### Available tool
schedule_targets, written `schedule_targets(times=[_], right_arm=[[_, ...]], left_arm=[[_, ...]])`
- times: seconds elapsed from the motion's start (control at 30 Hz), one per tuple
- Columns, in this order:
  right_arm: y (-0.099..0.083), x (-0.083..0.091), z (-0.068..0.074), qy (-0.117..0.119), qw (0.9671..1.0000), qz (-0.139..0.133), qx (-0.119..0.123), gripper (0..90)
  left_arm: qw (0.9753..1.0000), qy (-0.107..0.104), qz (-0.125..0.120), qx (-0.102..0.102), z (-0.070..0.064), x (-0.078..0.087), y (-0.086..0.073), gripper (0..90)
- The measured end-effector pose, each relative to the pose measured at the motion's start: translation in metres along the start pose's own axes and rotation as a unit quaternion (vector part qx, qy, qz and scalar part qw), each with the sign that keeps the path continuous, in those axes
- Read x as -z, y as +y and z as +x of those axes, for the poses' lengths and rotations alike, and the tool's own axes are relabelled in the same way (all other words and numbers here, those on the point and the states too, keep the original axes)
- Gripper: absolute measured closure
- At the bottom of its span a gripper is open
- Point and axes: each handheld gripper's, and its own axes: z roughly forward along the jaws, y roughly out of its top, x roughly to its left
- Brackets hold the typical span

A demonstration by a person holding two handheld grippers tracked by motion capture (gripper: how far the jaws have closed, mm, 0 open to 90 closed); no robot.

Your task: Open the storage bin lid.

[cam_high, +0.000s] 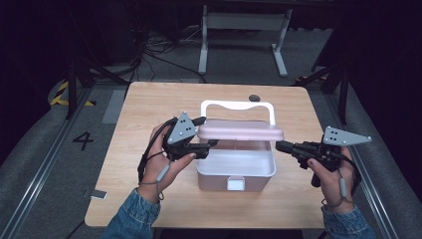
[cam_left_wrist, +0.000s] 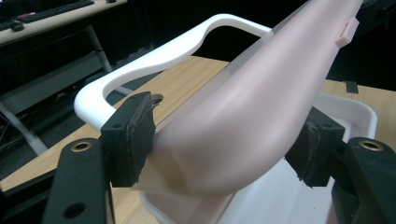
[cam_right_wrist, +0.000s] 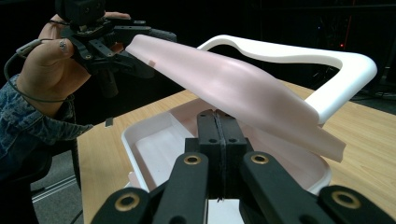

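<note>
Wooden bench (cam_high: 149, 199), mid-frame: your left tongs (cam_left_wrist: 224, 149) pinch the pink lid (cam_high: 241, 130), thin, light, slick plastic. Grip its end edge. Right tongs (cam_right_wrist: 218, 140) pressed together, empty.

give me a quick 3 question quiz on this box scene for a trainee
1. True or false: the pink lid lies flat and shut on the white box.
2. Which gripper holds the lid? A) the left gripper B) the right gripper C) both
3. Fill in: the white handle stands ____ behind the lid.

Key
1. False: the lid is lifted and the box is open beneath it.
2. A: its pads sit either side of the lid's end; the right gripper's jaws are shut together, beside the box, holding nothing.
3. Upright.
</note>
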Motion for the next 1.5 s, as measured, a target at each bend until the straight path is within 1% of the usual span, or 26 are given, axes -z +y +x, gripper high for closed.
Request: schedule_targets(times=[0.2, 0.37, 0.4, 0.43, 0.47, 0.5, 0.53, 0.57, 0.63, 0.73, 0.87, 0.9, 1.0, 1.07, 1.1, 1.13, 1.2, 1.23, 1.27, 1.3, 1.33, 1.43, 1.5], right_arm=[[0.0, 0.002, -0.001, -0.003, 1.0, -0.003, 0.001, 90.0], [0.0, 0.003, -0.002, -0.005, 1.0, -0.004, 0.0, 89.5], [0.0, 0.004, -0.002, -0.006, 1.0, -0.005, -0.001, 89.3], [0.0, 0.005, -0.002, -0.007, 1.0, -0.005, -0.001, 89.2], [0.0, 0.005, -0.003, -0.007, 1.0, -0.004, -0.001, 89.2], [0.0, 0.005, -0.003, -0.007, 1.0, -0.004, -0.001, 89.2], [0.0, 0.005, -0.003, -0.008, 1.0, -0.003, 0.0, 88.8], [0.0, 0.006, -0.003, -0.011, 0.9999, -0.003, 0.002, 88.1], [0.0, 0.007, -0.002, -0.012, 0.9999, -0.005, 0.001, 87.6], [0.001, 0.009, -0.002, -0.014, 0.9999, -0.006, 0.003, 87.2], [0.001, 0.012, -0.003, -0.017, 0.9998, -0.005, 0.002, 85.1], [0.001, 0.013, -0.002, -0.028, 0.9995, -0.001, 0.012, 84.2], [0.001, 0.014, -0.001, -0.034, 0.9993, 0.002, 0.018, 82.9], [0.0, 0.016, -0.001, -0.042, 0.9987, 0.007, 0.026, 81.2], [-0.001, 0.017, 0.0, -0.051, 0.9981, 0.014, 0.031, 80.3], [-0.003, 0.019, 0.0, -0.066, 0.9968, 0.02, 0.041, 79.0], [-0.005, 0.023, -0.001, -0.084, 0.995, 0.027, 0.047, 77.5], [-0.006, 0.025, -0.001, -0.096, 0.9937, 0.03, 0.05, 76.3], [-0.009, 0.026, -0.003, -0.107, 0.9922, 0.035, 0.054, 75.3], [-0.012, 0.027, -0.007, -0.122, 0.9898, 0.046, 0.057, 74.6], [-0.015, 0.028, -0.01, -0.133, 0.988, 0.054, 0.057, 74.1], [-0.025, 0.029, -0.019, -0.152, 0.9843, 0.071, 0.053, 69.9], [-0.03, 0.028, -0.025, -0.159, 0.9825, 0.082, 0.052, 66.6]], left_arm=[[0.9999, -0.004, -0.013, -0.007, 0.001, -0.005, 0.0, 34.5], [0.9998, -0.004, -0.017, -0.014, 0.004, -0.006, 0.0, 37.5], [0.9997, 0.001, -0.017, -0.016, 0.005, -0.006, -0.001, 38.4], [0.9998, 0.003, -0.014, -0.016, 0.005, -0.006, -0.001, 42.7], [0.9998, 0.003, -0.019, -0.008, 0.006, -0.006, -0.001, 45.6], [0.9998, 0.003, -0.019, -0.008, 0.006, -0.006, -0.001, 45.0], [0.9998, 0.0, -0.021, -0.003, 0.007, -0.006, -0.002, 45.0], [0.9998, 0.003, -0.02, 0.0, 0.007, -0.005, -0.001, 45.4], [0.9997, 0.012, -0.021, -0.005, 0.007, -0.006, -0.001, 46.6], [0.9996, 0.016, -0.019, -0.011, 0.007, -0.006, 0.0, 48.8], [0.9996, 0.018, -0.019, -0.009, 0.009, -0.007, 0.001, 50.3], [0.9996, 0.018, -0.02, -0.009, 0.01, -0.007, 0.002, 51.3], [0.9996, 0.018, -0.019, -0.007, 0.013, -0.007, 0.004, 52.2], [0.9996, 0.017, -0.019, -0.007, 0.015, -0.008, 0.005, 53.4], [0.9997, 0.016, -0.019, -0.005, 0.017, -0.008, 0.006, 54.0], [0.9997, 0.015, -0.021, -0.004, 0.018, -0.009, 0.007, 54.9], [0.9998, 0.011, -0.016, 0.002, 0.021, -0.009, 0.009, 55.2], [0.9998, 0.011, -0.018, 0.005, 0.022, -0.01, 0.01, 55.2], [0.9998, 0.006, -0.018, 0.01, 0.024, -0.011, 0.011, 55.3], [0.9997, 0.005, -0.02, 0.011, 0.026, -0.011, 0.012, 55.6], [0.9997, 0.005, -0.02, 0.012, 0.027, -0.012, 0.013, 56.1], [0.9998, 0.006, -0.018, 0.012, 0.032, -0.013, 0.015, 58.5], [0.9997, 0.004, -0.016, 0.016, 0.034, -0.014, 0.016, 59.3]])
